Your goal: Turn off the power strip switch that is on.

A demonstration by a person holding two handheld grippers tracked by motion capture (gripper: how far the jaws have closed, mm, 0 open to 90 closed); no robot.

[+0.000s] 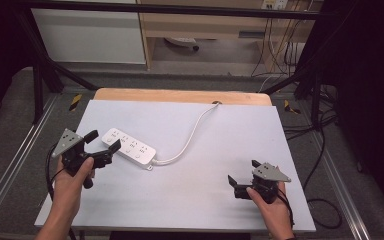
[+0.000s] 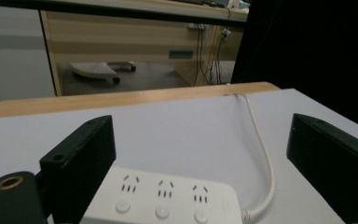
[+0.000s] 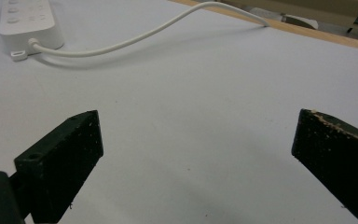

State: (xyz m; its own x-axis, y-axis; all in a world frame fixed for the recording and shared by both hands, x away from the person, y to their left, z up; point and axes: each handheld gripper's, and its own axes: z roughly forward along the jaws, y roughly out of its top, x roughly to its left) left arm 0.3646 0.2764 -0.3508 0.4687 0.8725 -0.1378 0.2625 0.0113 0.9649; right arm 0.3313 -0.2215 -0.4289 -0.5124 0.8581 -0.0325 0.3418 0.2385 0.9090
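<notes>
on a pale tabletop [image 1: 205, 190] edged in wood, a white power strip [image 1: 129, 148] lies before the open left tool [image 1: 100, 145]; right tool [image 1: 240, 176] open.

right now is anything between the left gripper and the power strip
Nothing visible is. The left gripper is open, its fingers right at the near end of the power strip, with only bare white table around it.

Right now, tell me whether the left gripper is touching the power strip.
Cannot tell. In the left gripper view the open left gripper straddles the power strip, whose near end is hidden by one finger. The high view shows its fingers at the strip's end, with no plain gap or contact.
</notes>
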